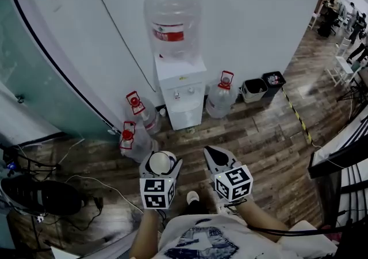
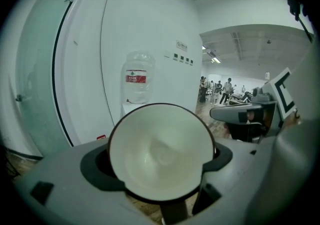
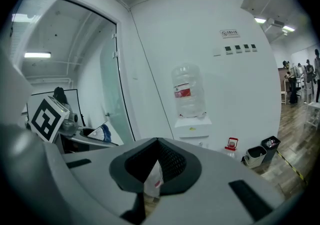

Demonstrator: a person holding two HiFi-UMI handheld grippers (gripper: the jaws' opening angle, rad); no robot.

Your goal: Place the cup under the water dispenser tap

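A white water dispenser [image 1: 181, 92] stands against the wall with a big clear bottle [image 1: 172, 17] on top; its small taps [image 1: 184, 94] sit above a recess. It is still some way ahead of both grippers. My left gripper [image 1: 161, 164] is shut on a white cup [image 1: 159, 162] with a dark rim, whose empty inside fills the left gripper view [image 2: 160, 153]. The dispenser's bottle [image 2: 137, 78] shows behind it. My right gripper [image 1: 215, 157] is beside the left one, shut with nothing in it [image 3: 157, 142]. In its view the dispenser [image 3: 192, 128] is straight ahead.
Spare water bottles with red caps stand on the wooden floor left [image 1: 140, 112], [image 1: 130, 138] and right [image 1: 221, 95] of the dispenser. Two small bins [image 1: 253, 89], [image 1: 273, 83] line the wall. Cables and dark gear [image 1: 41, 195] lie at left; a desk edge [image 1: 339, 144] is at right.
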